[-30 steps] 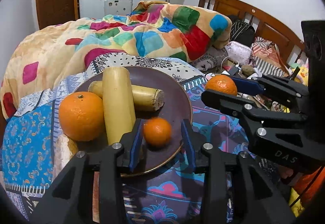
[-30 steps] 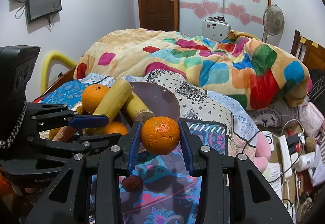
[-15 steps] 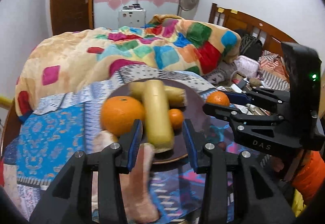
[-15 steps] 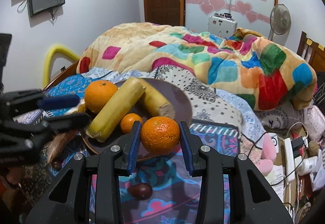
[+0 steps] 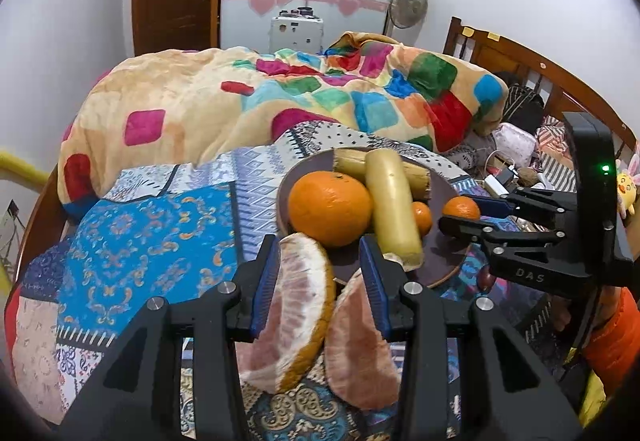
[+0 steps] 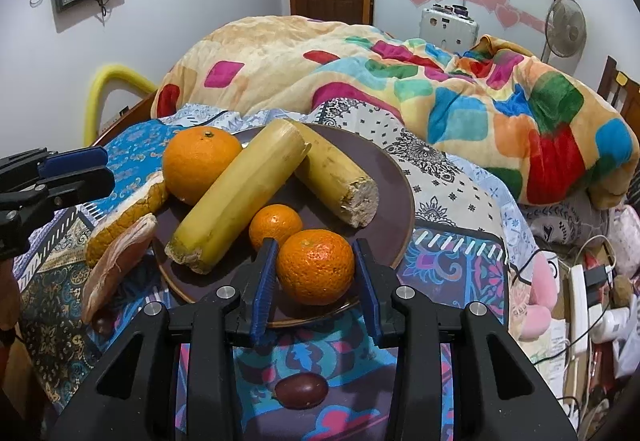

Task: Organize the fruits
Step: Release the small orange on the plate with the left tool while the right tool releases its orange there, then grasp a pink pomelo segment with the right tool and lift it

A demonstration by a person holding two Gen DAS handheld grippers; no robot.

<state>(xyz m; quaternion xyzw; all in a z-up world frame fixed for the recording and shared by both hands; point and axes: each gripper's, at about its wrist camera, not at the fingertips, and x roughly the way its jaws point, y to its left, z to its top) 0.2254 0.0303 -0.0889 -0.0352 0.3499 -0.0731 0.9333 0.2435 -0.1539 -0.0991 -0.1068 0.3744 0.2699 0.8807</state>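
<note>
A dark brown plate [image 6: 400, 181] on the bed holds a big orange [image 6: 200, 163], two yellow sugarcane pieces [image 6: 240, 201] and a small mandarin [image 6: 275, 223]. My right gripper [image 6: 316, 273] is shut on a mandarin [image 6: 316, 267] over the plate's near rim; it shows at the right in the left wrist view [image 5: 460, 213]. My left gripper [image 5: 320, 273] is open, its fingers either side of a pomelo wedge [image 5: 296, 313]. A second peeled wedge [image 5: 360, 341] lies beside it. The plate [image 5: 440, 265] sits just beyond.
A dark plum-like fruit [image 6: 302, 389] lies on the patterned sheet below my right gripper. A bunched colourful blanket [image 6: 400, 73] lies behind the plate. Cables and clutter [image 6: 580, 281] sit at the right. A wooden headboard [image 5: 520, 61] stands at the far right.
My left gripper has moved left, from the small mandarin on the plate to the pomelo wedges. My right gripper has carried its mandarin closer over the plate's rim.
</note>
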